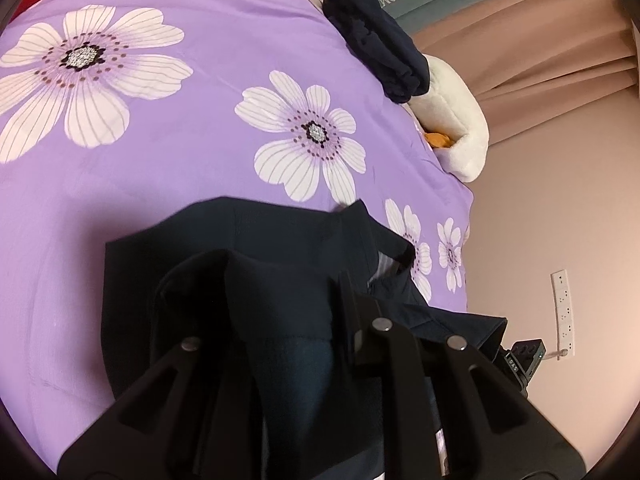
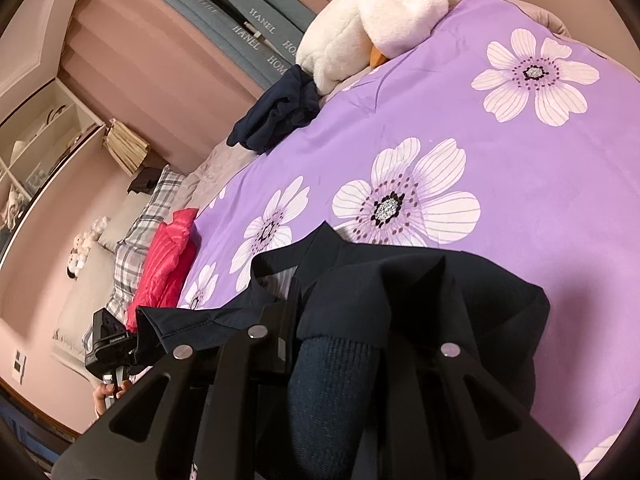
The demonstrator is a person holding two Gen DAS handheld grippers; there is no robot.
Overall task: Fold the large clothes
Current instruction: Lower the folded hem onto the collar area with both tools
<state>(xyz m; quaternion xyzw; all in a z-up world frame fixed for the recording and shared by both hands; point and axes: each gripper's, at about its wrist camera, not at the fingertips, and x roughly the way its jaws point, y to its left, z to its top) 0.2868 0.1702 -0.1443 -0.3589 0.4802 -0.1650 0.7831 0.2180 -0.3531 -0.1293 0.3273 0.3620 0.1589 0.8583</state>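
Our left gripper (image 1: 280, 300) and right gripper (image 2: 340, 320) – both clamped on navy garment (image 1: 208, 248) – above purple floral bedspread (image 1: 200, 128), white plush (image 2: 372, 12) beyond

I see soft, even light, a shadow on the purple floral duvet (image 1: 192, 184), strong fisheye bending, dark corners

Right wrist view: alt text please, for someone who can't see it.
The right gripper is shut on a dark navy garment draped over a purple floral bedspread. Farther back lie a crumpled navy garment and a white plush toy; a pink padded item is at the left edge.
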